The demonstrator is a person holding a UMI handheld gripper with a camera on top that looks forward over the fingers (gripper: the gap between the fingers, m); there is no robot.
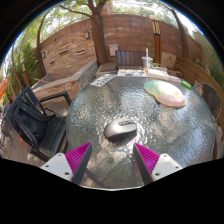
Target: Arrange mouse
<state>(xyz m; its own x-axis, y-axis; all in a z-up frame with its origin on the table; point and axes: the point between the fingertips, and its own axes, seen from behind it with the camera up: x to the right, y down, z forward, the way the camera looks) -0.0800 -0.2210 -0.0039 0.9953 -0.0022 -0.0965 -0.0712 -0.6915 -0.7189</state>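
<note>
I've got the gripper hovering low over the near edge of the round glass table, fingers spread wide, nothing pinched. Pink pads face inward with a clear gap between them.

The mouse sits on the glass just ahead of the fingers, roughly centred on the gap, not touching either pad. It lies flat, long axis looks turned a bit off my approach line, hard to be sure. My read: I'm lined up this way so the fingers can straddle its sides on the next push forward.

Toward the far right edge of the table there's a pale green plate-like thing, well apart from the mouse, so not in my way. A cup stands at the far edge. A dark chair is off the table's left side.

Judgement: pre-grasp stage, the arranging itself not yet done. Glass is slick, so the mouse may skate if one pad lands first.
</note>
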